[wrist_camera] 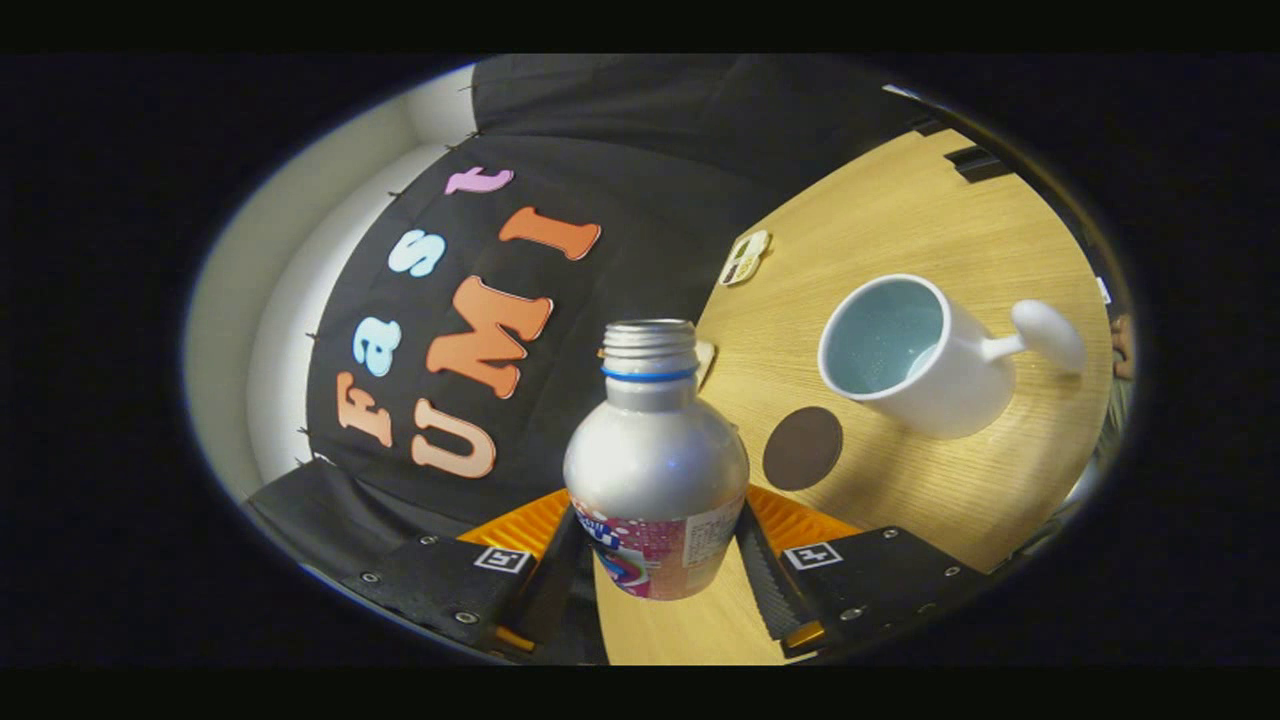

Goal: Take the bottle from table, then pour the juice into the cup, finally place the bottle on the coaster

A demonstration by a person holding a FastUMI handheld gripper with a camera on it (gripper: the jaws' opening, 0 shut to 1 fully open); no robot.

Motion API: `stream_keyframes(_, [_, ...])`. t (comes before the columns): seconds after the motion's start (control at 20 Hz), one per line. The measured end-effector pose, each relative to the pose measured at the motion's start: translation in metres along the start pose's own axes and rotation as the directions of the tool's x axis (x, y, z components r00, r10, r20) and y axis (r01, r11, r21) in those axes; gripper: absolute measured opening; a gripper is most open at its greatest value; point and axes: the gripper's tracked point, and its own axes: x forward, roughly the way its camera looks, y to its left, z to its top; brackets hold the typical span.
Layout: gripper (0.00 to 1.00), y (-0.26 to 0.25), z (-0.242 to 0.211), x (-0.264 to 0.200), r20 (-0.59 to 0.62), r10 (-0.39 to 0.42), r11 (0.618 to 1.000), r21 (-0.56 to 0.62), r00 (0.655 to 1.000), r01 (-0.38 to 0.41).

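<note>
A silver bottle (655, 465) with a blue neck ring, an open threaded mouth and a pink label stands between my two fingers. My gripper (655, 560) is shut on the bottle, one finger pressing each side of its lower body. The whole view is tilted, so the table slopes. A white cup (915, 360) with a pale blue inside and a rounded handle stands on the wooden table (900, 230) beyond the fingers, to the right of the bottle. A round dark brown coaster (802, 447) lies flat between the bottle and the cup.
A small cream and brown tag (745, 257) lies on the table far beyond the bottle, near the booth's black cloth wall (620, 160). Another small pale piece peeks out just behind the bottle's neck. A dark bracket (975, 160) sits at the table's far edge.
</note>
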Motion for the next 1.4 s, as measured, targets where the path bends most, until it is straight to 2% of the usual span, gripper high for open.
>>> stream_keyframes(0.6, [0.77, 0.004, 0.003, 0.006, -0.007, -0.012, 0.973, 0.231, 1.000, 0.013])
stream_keyframes(1.4, [0.77, -0.004, 0.011, 0.008, -0.006, -0.055, 0.879, 0.474, 0.998, 0.051])
